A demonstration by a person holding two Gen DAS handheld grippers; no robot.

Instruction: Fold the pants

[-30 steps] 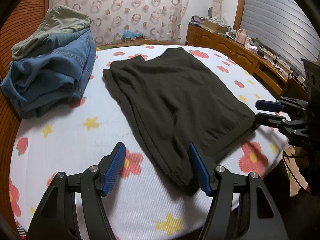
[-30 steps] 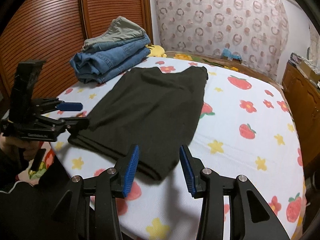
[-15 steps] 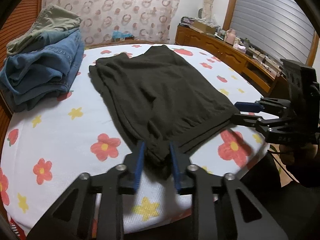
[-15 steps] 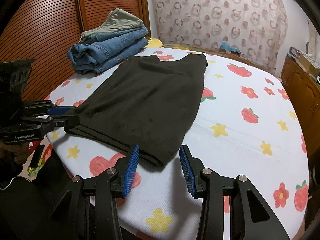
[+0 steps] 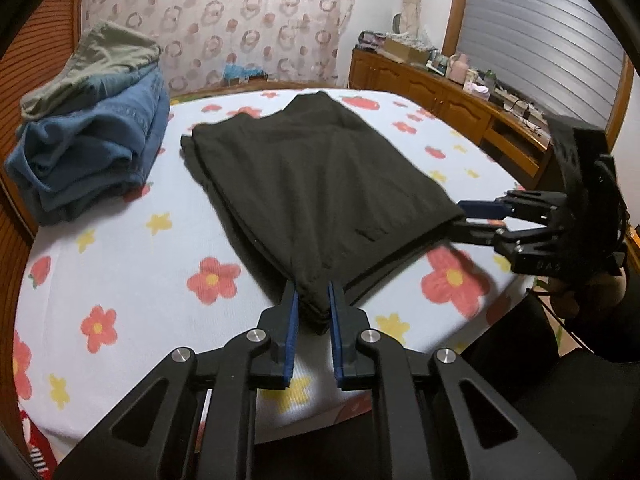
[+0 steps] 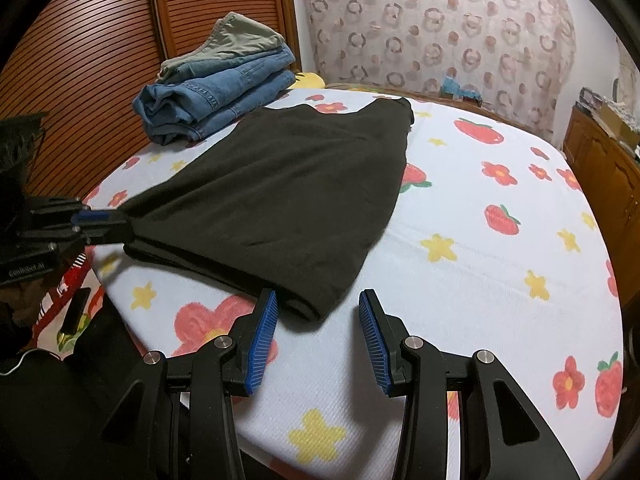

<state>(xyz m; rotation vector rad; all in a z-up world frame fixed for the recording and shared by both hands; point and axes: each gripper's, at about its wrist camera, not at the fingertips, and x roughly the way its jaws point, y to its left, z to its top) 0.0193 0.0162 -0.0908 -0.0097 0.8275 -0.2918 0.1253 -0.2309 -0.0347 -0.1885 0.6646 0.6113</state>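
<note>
Right gripper [image 6: 318, 312] hovers at the near corner of the black pants [image 6: 276, 200], jaws apart, corner just inside them (not pinched). At far left, the left gripper [image 6: 116, 226] is closing on the other corner. Folded jeans [image 6: 216, 98] sit stacked behind.

Bedroom w/ floral sheet [image 5: 120, 264]
We see slatted wood doors [image 6: 80, 60] at 10 o'clock, ringed curtain [image 6: 440, 28] at 12, wood dresser [image 5: 452, 108] at 2.

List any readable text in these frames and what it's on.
"GenRobot.AI": on the body of the left gripper, right wrist view; small but legible.
Lettering on the right gripper body, left wrist view: blurred, unreadable.
Boxes on the wooden sideboard: too small.
</note>
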